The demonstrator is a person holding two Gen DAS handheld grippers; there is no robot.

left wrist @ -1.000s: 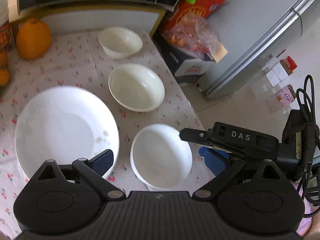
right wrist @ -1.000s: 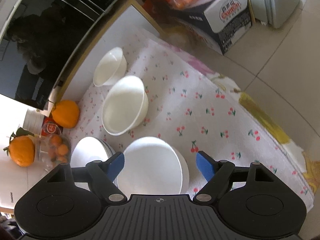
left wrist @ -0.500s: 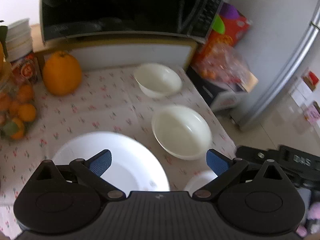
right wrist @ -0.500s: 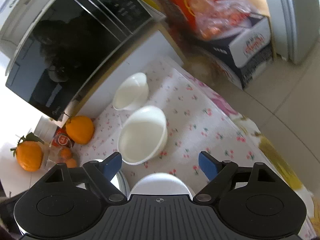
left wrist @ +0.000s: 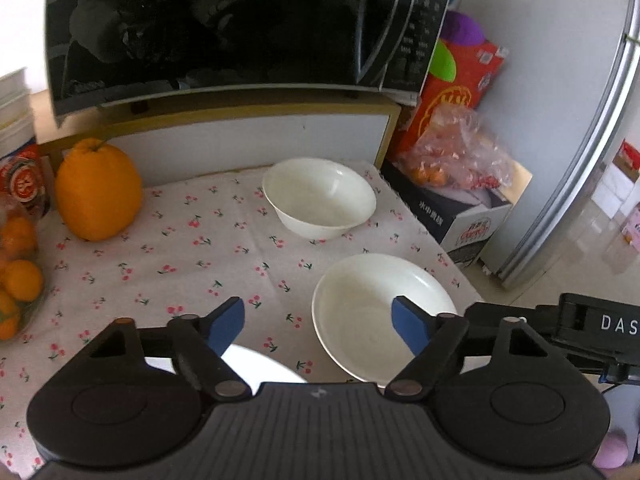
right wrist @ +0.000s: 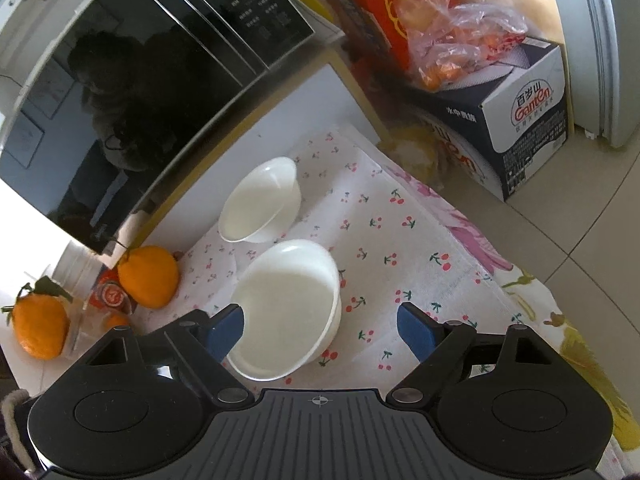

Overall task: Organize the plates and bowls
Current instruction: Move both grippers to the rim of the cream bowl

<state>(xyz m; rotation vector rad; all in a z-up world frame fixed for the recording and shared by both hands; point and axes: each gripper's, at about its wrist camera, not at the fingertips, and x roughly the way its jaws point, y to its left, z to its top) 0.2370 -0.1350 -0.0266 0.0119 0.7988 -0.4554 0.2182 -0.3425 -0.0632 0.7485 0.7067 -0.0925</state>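
Swung up and forward since a second ago: left gripper (left wrist: 318, 320) no longer over the plate and the nearest small bowl, now aimed further along the counter. Jaws just narrowed, still apart, nothing clamped; blue right pad (left wrist: 408, 328) over the near bowl (left wrist: 360, 312), left pad over bare cloth. No contact visible.

Right gripper (right wrist: 320, 330) also shifted forward; jaws apart, nothing gripped. Left pad (right wrist: 224, 332) overlaps the near bowl's (right wrist: 288, 304) rim in view, contact or not cannot tell; right pad over cloth.

Layout:
- Cherry-print cloth (left wrist: 192, 256) covering the counter.
- Near bowl toward the right edge of the counter, upright, looks empty.
- Far bowl (left wrist: 320, 198) behind it, close to the back edge, just below the white shelf front (left wrist: 248, 140). Apart from the near bowl, not touching.
- Plate (left wrist: 260, 364) at the near edge, mostly hidden behind the left gripper body, only a white sliver showing.
- Big orange (left wrist: 98, 190) at the back-left, against the shelf front.
- Bag of small oranges (left wrist: 18, 276) at the left edge.
- Microwave (left wrist: 224, 28) on the shelf above.
- Cardboard box (left wrist: 464, 216) with a bag of fruit on top, off the right edge of the counter, beside the fridge (left wrist: 580, 152).
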